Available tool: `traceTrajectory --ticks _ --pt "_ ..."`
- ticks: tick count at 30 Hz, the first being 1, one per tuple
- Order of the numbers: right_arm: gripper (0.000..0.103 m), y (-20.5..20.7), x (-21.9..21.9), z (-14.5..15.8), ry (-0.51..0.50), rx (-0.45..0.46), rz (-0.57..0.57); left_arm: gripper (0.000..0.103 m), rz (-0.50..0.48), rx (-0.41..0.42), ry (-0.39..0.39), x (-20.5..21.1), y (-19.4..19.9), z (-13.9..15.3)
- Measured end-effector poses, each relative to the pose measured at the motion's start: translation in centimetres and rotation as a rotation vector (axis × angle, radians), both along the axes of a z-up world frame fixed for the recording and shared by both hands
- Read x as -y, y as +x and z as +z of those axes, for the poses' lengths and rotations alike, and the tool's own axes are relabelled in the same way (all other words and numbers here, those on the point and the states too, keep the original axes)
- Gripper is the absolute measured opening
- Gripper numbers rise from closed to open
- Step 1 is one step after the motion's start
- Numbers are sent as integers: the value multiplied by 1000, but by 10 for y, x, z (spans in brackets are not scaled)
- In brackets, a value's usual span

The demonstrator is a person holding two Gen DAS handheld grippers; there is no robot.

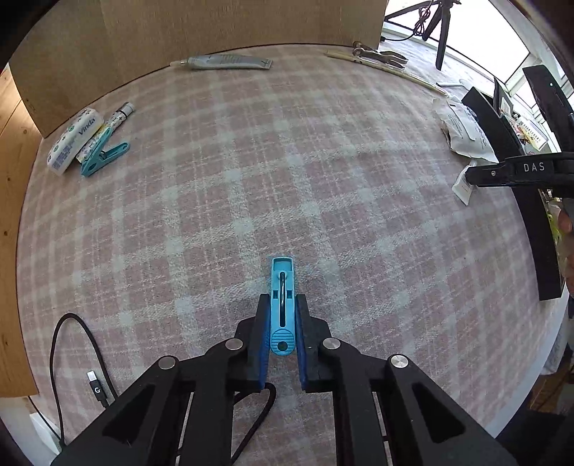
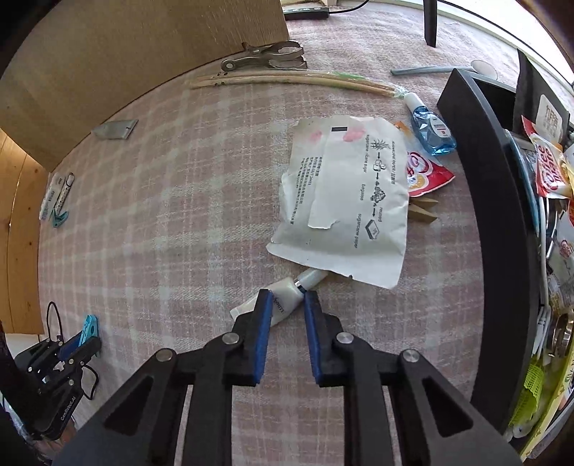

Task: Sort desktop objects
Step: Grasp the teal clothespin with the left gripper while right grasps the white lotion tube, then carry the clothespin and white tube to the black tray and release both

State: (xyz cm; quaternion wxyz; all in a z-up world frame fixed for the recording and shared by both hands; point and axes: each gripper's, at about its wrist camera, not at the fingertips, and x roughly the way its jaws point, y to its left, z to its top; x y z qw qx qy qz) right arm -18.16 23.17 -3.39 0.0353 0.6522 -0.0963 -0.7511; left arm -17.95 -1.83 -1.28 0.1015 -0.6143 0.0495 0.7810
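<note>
**Two grippers, each closed on a small object above the plaid cloth**

Left wrist view. Left gripper [image 1: 282, 304] points down at the cloth [image 1: 251, 161]; its blue pads [image 1: 264, 333] clamp a blue clip [image 1: 282, 308] between them, the clip's free end projecting toward 12 o'clock. At 10 o'clock lie a tissue pack [image 1: 71, 141], a patterned pen [image 1: 107, 129] just beside it and a teal clip [image 1: 104, 152] touching the pen. A grey tube [image 1: 224, 62] lies at 12 o'clock against a cardboard wall [image 1: 215, 21]. Chopsticks [image 1: 387, 70] and a metal clamp [image 1: 380, 53] lie at 1 o'clock. A black cable [image 1: 71, 340] curls at 8 o'clock. The right gripper [image 1: 477, 175] enters at 3 o'clock, beside a black tray [image 1: 531, 215].

Right wrist view. Right gripper [image 2: 286, 299] is narrowed on a white tube [image 2: 276, 303], which lies slantwise on the cloth; the pads appear to press its sides, and its cap end reaches under a torn paper bag [image 2: 344, 200] at 12 o'clock. Beyond the bag, at 1 o'clock, are a red sachet [image 2: 427, 172] and a blue bottle [image 2: 430, 129]. Chopsticks and the metal clamp lie at 12 o'clock. The black tray, at 3 o'clock, holds assorted packets. The left gripper with its blue clip sits at 8 o'clock.
</note>
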Motion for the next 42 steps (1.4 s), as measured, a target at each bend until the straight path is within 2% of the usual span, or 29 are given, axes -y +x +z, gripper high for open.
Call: traceTrajectory --ticks 1,3,5,8,9,12,14,18,23,26,28,33,35,39,42 --pt "1 4 -3 -1 -20 10 -1 11 9 3 15 -1 -2 1" --pt "1 10 -9 -3 -39 21 -10 11 21 4 48 -3 -5 5" --pt "1 19 -19 -3 -51 10 -20 11 18 -3 48 -8 -8 8" --pt "2 26 -48 -2 -172 32 -75 11 20 -8 52 -13 -14 13" --pt "8 26 -50 -1 -192 31 -89 11 20 -12 51 -14 -15 15" --pt "23 24 -51 7 -156 1 -113 11 19 -16 49 -17 -15 16" --pt "24 19 -48 7 -137 3 -151 11 18 -18 54 -16 -14 15" --pt "24 4 -38 5 -87 10 -180 11 17 -30 53 -20 1 11" --pt "27 -11 -10 8 60 15 -79 11 29 -44 63 -19 2 14" --pt "18 -9 1 9 87 7 -14 11 44 -49 82 -18 1 14" --pt "17 -3 5 10 85 1 20 11 56 -52 87 1 9 15" --pt "16 18 -4 16 28 -16 28 11 69 -64 101 -5 38 17" --pt "16 36 -24 23 7 -35 23 11 62 -70 110 -12 38 21" --pt "16 54 -46 39 -35 -75 1 11 32 -84 122 -26 50 34" --pt "16 60 -79 52 -67 -103 -37 11 1 -87 136 -46 53 41"
